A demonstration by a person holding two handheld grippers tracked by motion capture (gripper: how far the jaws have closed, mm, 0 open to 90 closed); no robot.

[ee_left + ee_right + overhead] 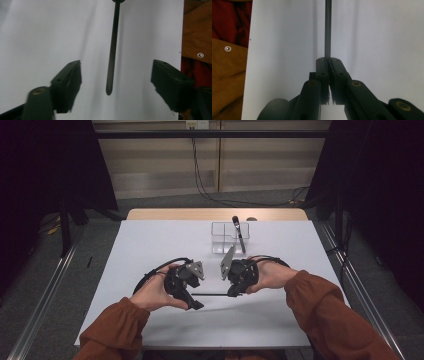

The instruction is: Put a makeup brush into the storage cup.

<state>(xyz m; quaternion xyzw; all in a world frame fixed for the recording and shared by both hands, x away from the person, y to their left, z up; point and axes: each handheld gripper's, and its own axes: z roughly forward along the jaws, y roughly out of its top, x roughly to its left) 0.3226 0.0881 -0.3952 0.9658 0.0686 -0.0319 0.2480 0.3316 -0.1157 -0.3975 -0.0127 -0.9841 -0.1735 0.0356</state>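
Table (150, 245): bin (224, 237) at far centre, utensil (238, 233) standing in it. Near centre, rod (210, 295) lying level between left gripper (195, 304) and right gripper (231, 293). Bin behind both grippers.

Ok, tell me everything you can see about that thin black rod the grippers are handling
The thin black rod is slender, straight and dark, seemingly ridged along its length, with a rounded free end. It is held roughly level just above the white table. The right gripper is shut on one end. The free end lies between the left gripper's open jaws, touching neither pad. What it is made of cannot be told.
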